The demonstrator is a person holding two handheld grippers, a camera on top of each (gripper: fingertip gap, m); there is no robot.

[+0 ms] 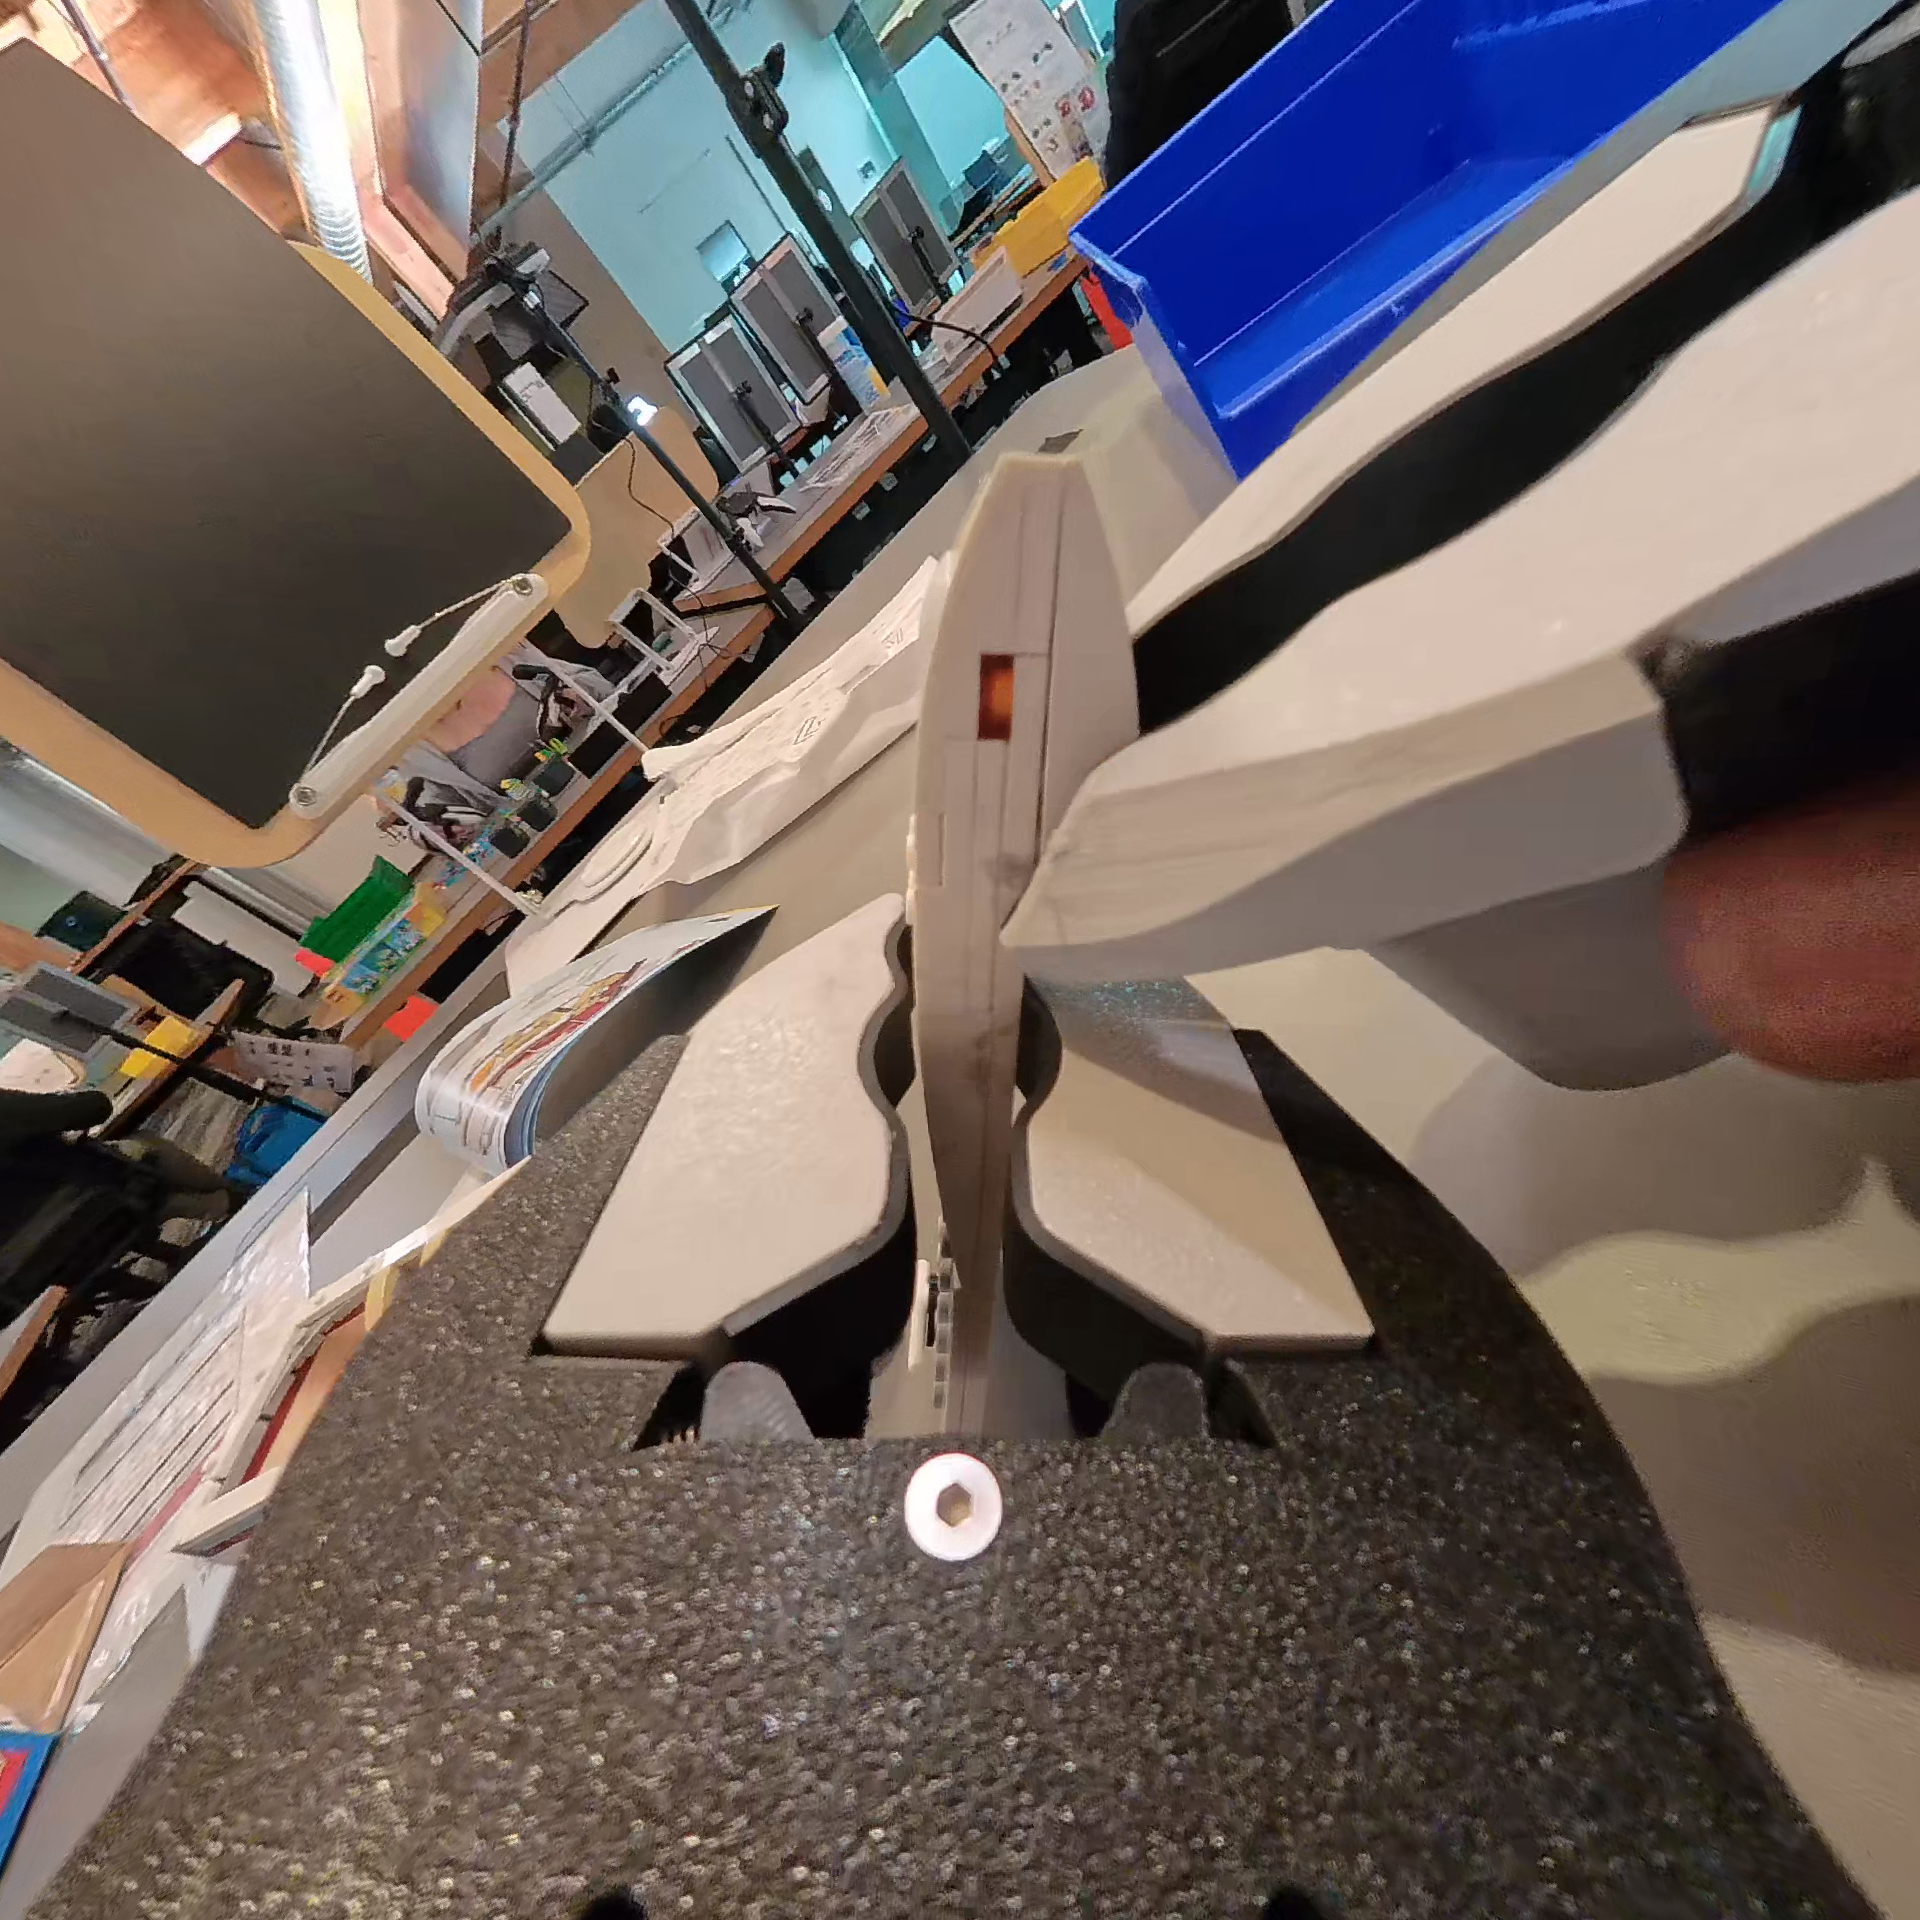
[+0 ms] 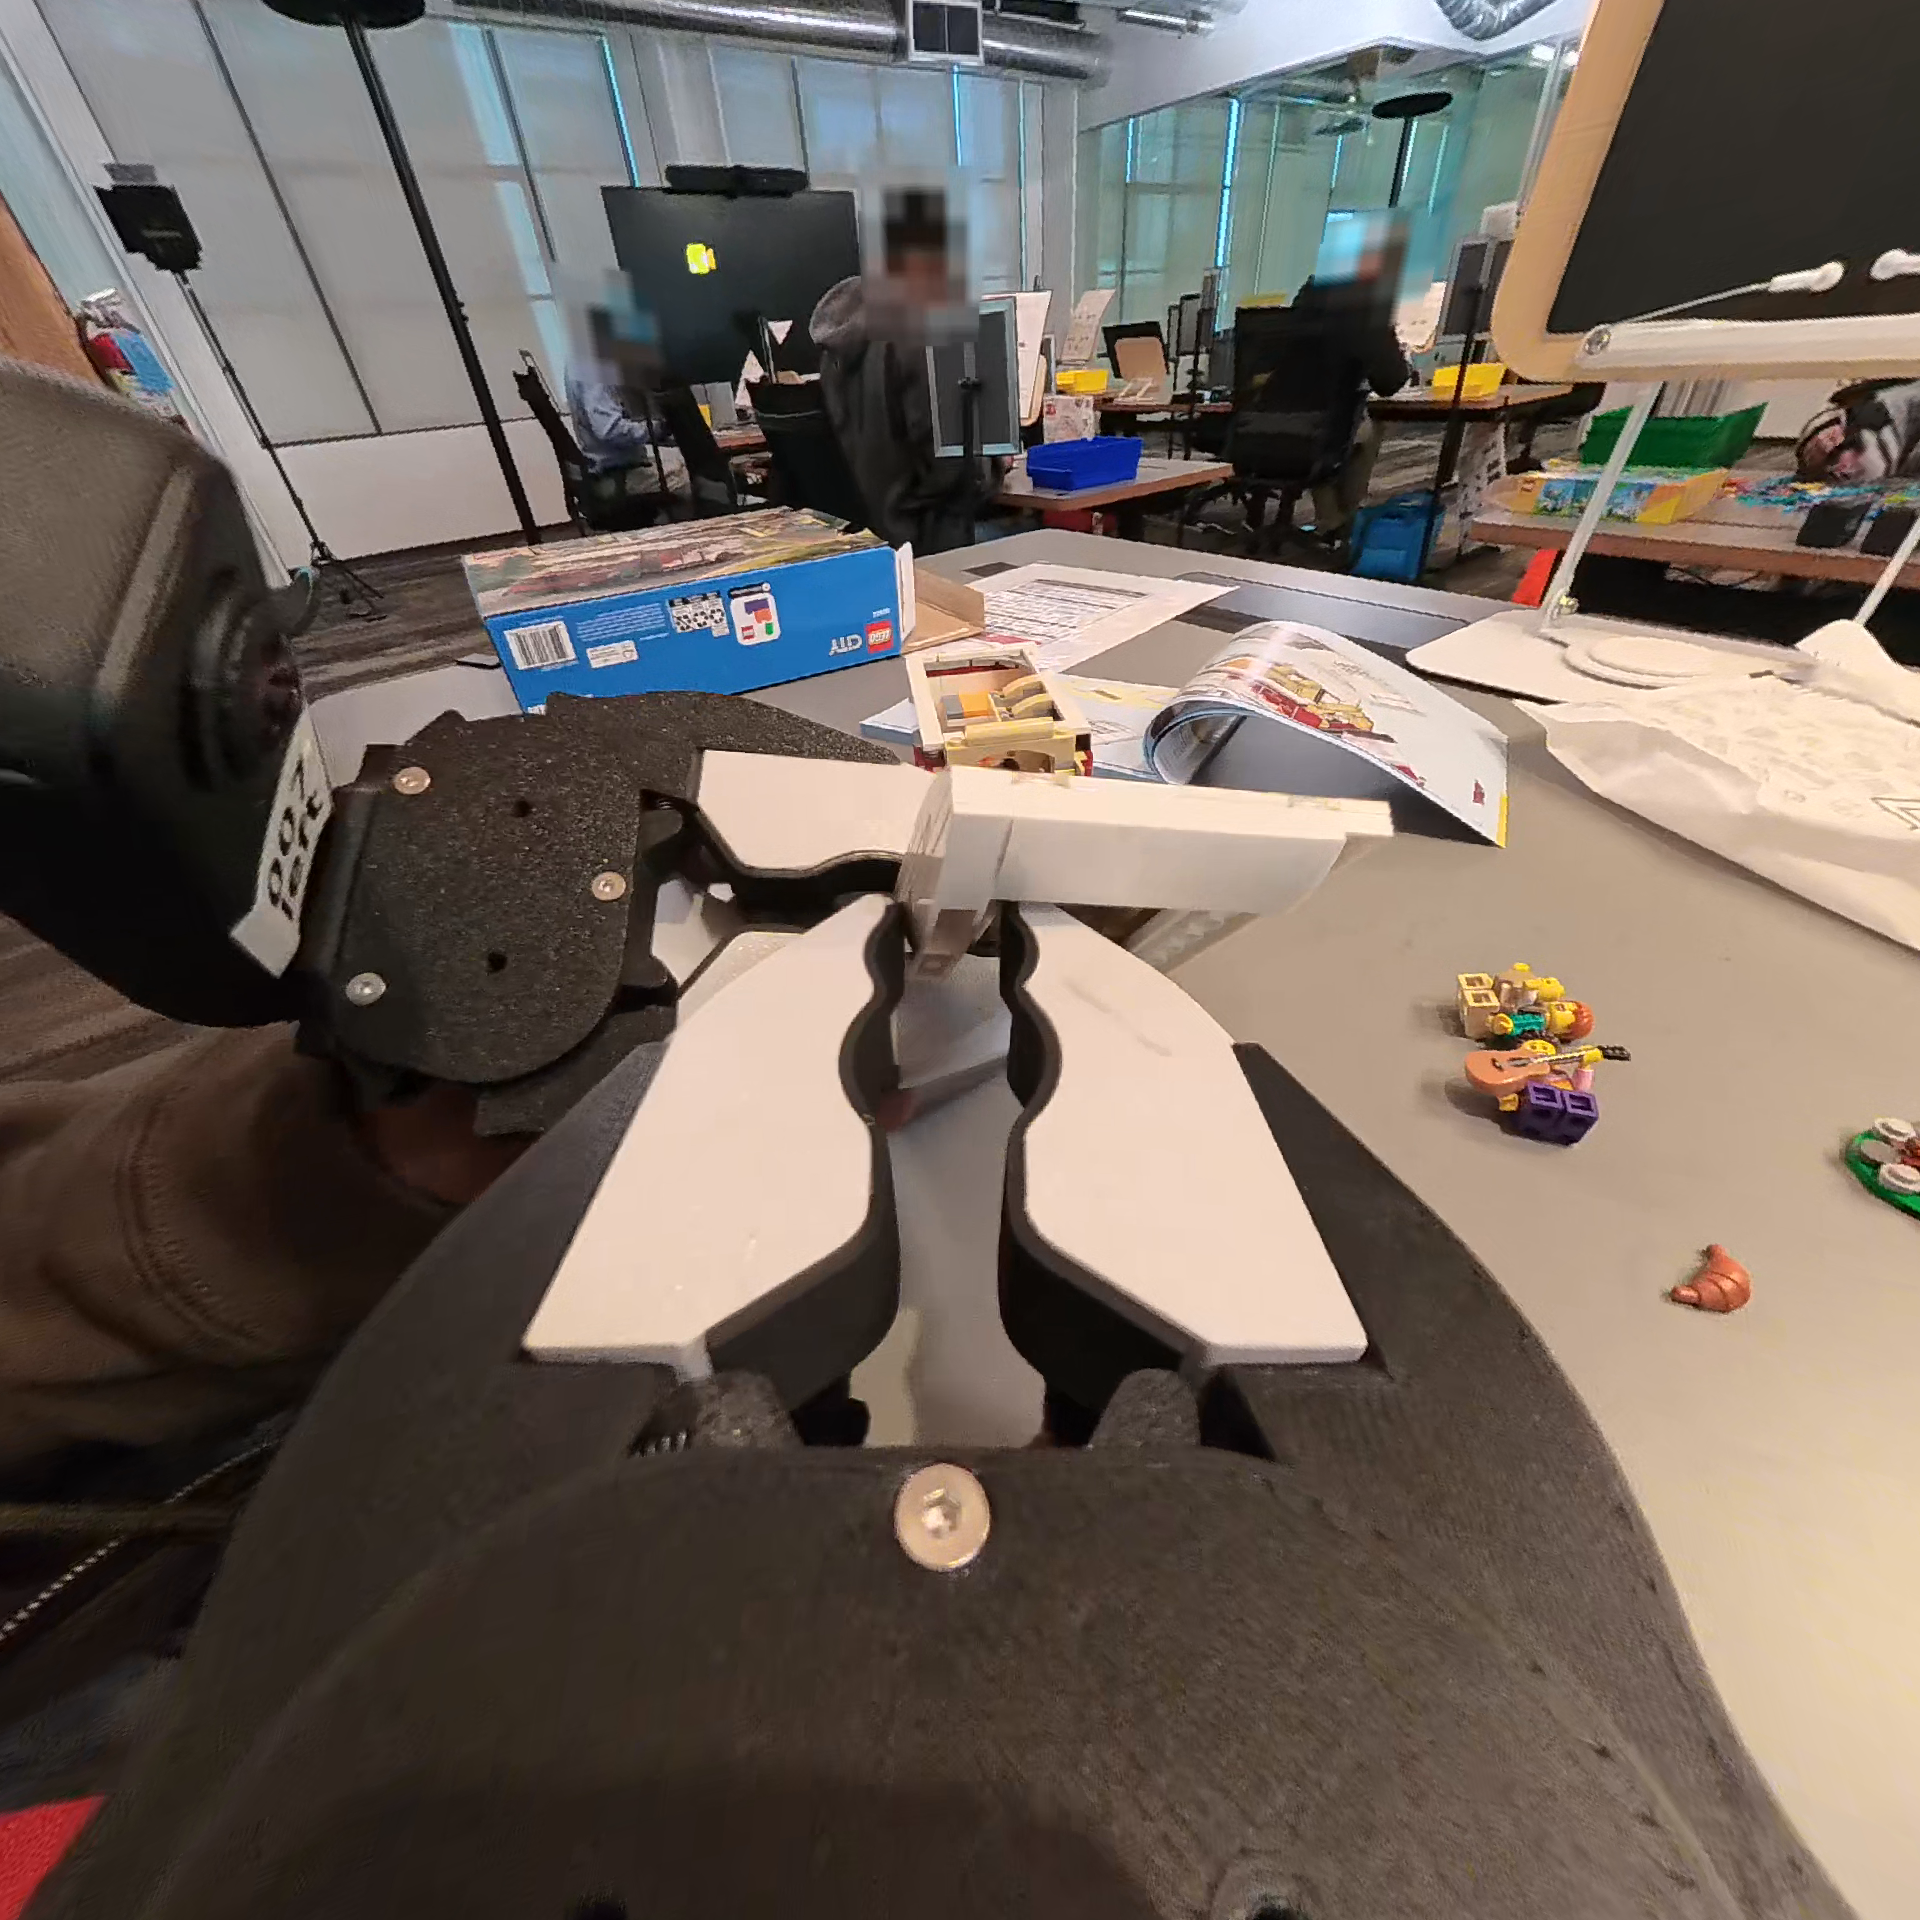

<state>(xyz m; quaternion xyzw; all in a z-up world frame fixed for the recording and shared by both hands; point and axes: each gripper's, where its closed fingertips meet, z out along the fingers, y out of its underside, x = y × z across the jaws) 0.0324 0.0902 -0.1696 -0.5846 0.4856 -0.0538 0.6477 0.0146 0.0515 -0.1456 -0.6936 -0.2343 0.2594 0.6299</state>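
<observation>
In the left wrist view my left gripper (image 1: pixel 961 956) is shut on a flat white brick-built panel (image 1: pixel 987 727), seen edge on, upright between its fingers. My right gripper (image 1: pixel 1081 769) reaches in from the right, and its lower fingertip touches the panel's side. In the right wrist view the left gripper (image 2: pixel 904 821) holds the panel (image 2: pixel 1143 842) level above the grey table (image 2: pixel 1558 1455). My right gripper (image 2: pixel 943 935) is just under the panel's near end. Its jaws are apart around a small tan piece (image 2: pixel 940 940) that hangs from the panel, with a gap on the right side.
On the table lie a blue box (image 2: pixel 675 613), a small brick-built building (image 2: pixel 997 717), an open instruction booklet (image 2: pixel 1330 707), a white paper bag (image 2: pixel 1766 769), minifigures (image 2: pixel 1527 1039) and a brown croissant piece (image 2: pixel 1712 1288). A blue bin (image 1: pixel 1403 208) stands behind. Some 5 centimetres of space lies between my two pairs of fingers. My left tips are roughly 15 centimetres from the brown croissant piece (image 2: pixel 1712 1288).
</observation>
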